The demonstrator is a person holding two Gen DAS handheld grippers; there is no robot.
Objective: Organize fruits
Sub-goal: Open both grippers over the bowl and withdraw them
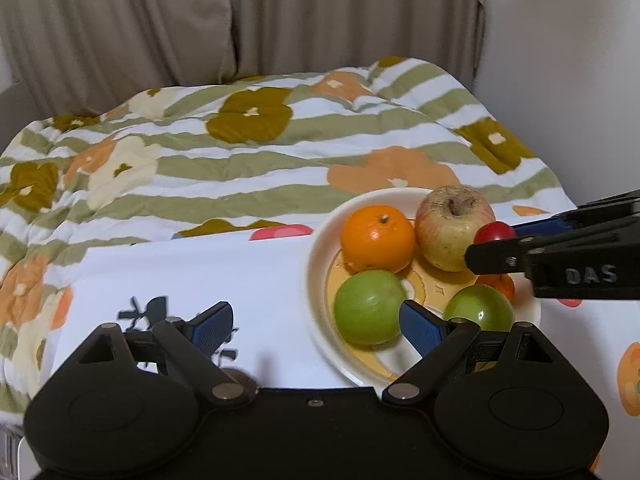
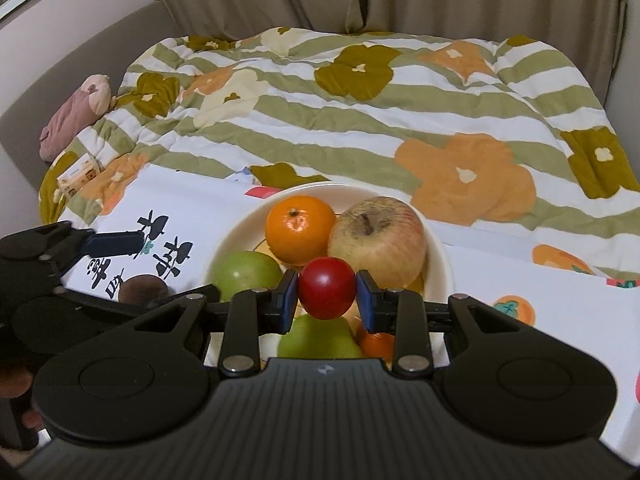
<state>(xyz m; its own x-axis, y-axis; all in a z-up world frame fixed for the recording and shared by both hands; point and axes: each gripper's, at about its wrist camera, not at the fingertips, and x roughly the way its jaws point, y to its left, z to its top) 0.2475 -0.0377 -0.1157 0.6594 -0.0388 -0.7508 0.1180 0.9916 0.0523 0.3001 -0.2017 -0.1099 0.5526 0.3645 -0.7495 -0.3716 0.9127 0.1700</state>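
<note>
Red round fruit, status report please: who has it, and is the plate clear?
Right gripper shut on small red round fruit, above cream plate. Left gripper open, empty. Plate crowded.

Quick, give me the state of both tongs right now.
Left tongs: open, nothing between the pads.
Right tongs: shut on the small red fruit, held above the plate.
</note>
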